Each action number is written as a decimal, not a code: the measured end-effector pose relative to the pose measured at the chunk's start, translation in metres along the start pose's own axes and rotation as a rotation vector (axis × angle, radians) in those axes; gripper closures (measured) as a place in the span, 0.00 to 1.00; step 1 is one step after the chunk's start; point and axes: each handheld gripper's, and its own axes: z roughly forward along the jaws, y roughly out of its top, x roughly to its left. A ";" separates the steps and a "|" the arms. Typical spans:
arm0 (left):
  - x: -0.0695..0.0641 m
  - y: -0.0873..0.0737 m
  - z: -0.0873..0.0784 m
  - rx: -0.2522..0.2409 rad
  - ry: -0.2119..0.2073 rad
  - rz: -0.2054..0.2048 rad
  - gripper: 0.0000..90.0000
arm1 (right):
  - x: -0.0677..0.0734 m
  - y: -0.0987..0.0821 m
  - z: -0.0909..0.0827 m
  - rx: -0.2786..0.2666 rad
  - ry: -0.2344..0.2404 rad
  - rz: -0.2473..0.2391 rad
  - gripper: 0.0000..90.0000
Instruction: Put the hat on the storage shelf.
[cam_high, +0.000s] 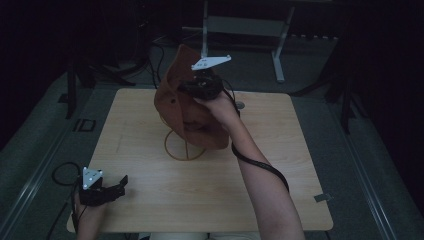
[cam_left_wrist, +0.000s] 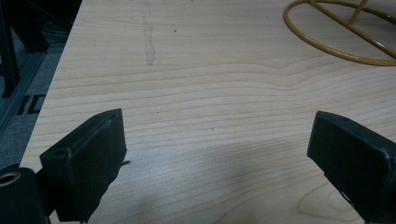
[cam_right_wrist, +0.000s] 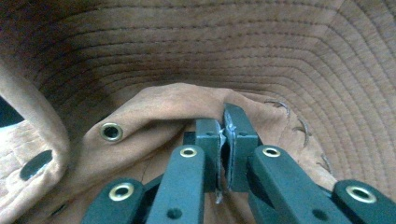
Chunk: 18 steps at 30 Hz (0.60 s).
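A brown fabric hat (cam_high: 187, 107) with metal eyelets is held up over a yellow wire stand (cam_high: 184, 145) in the middle of the wooden table (cam_high: 150, 195). My right gripper (cam_high: 202, 87) is raised at the hat's top and is shut on a fold of it. In the right gripper view the jaws pinch the brown cloth (cam_right_wrist: 187, 100) at the gripper (cam_right_wrist: 228, 140), with the stitched brim (cam_right_wrist: 299, 51) curving behind. My left gripper (cam_high: 117, 186) rests open near the table's front left corner. In the left gripper view its jaws stand wide apart around the gripper (cam_left_wrist: 217, 140), nothing between them.
The stand's yellow ring base (cam_left_wrist: 336, 37) lies at the upper right of the left gripper view. A cable (cam_high: 260, 165) trails down the person's right forearm. A metal frame (cam_high: 245, 25) stands beyond the table's far edge. Dark floor surrounds the table.
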 end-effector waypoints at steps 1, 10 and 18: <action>0.000 0.000 0.000 -0.002 -0.001 -0.002 0.06 | 0.001 0.000 0.002 0.004 0.002 0.001 0.95; 0.000 -0.001 0.000 -0.004 -0.006 -0.004 0.06 | 0.004 0.000 0.014 0.001 -0.017 0.029 0.43; 0.000 -0.001 0.000 -0.006 -0.004 -0.007 0.06 | 0.001 -0.003 0.008 -0.018 -0.025 0.067 0.21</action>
